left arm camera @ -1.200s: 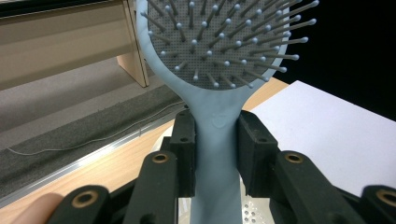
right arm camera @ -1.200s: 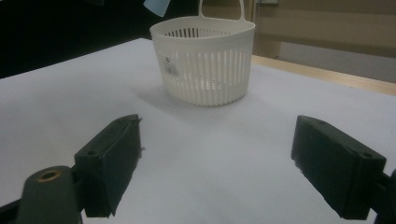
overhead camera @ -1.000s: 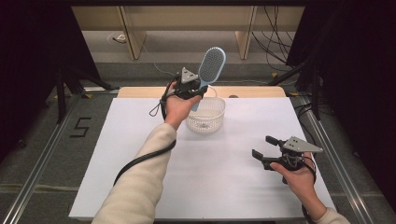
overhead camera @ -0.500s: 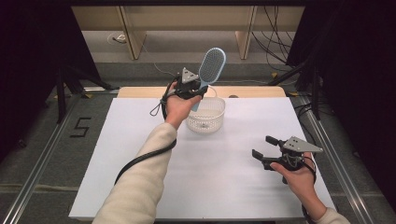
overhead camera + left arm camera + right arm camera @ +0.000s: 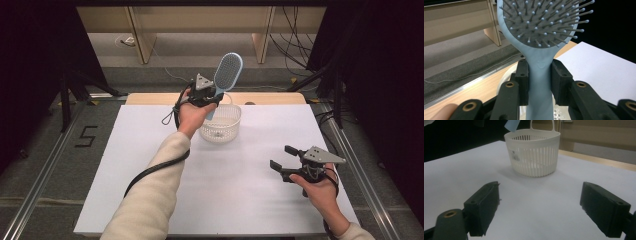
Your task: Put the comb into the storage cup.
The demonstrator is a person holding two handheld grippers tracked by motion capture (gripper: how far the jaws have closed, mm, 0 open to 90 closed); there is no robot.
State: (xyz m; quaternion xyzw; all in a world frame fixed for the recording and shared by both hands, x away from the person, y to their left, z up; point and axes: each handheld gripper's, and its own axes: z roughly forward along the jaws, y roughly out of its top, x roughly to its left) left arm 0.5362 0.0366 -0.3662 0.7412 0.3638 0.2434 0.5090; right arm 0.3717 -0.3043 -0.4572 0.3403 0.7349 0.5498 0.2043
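Observation:
A light blue hairbrush with a grey bristle pad is held upright over the white slatted basket at the back of the table. My left gripper is shut on its handle, head up, with the handle's lower end just above the basket's rim. The brush head faces the left gripper view. My right gripper rests low at the front right, open and with nothing between its jaws, pointing toward the basket. The tip of the brush handle hangs above that basket.
A white sheet covers the table, with a strip of bare wood along the far edge. Metal rails run along both sides. Wooden furniture legs and cables stand on the floor beyond.

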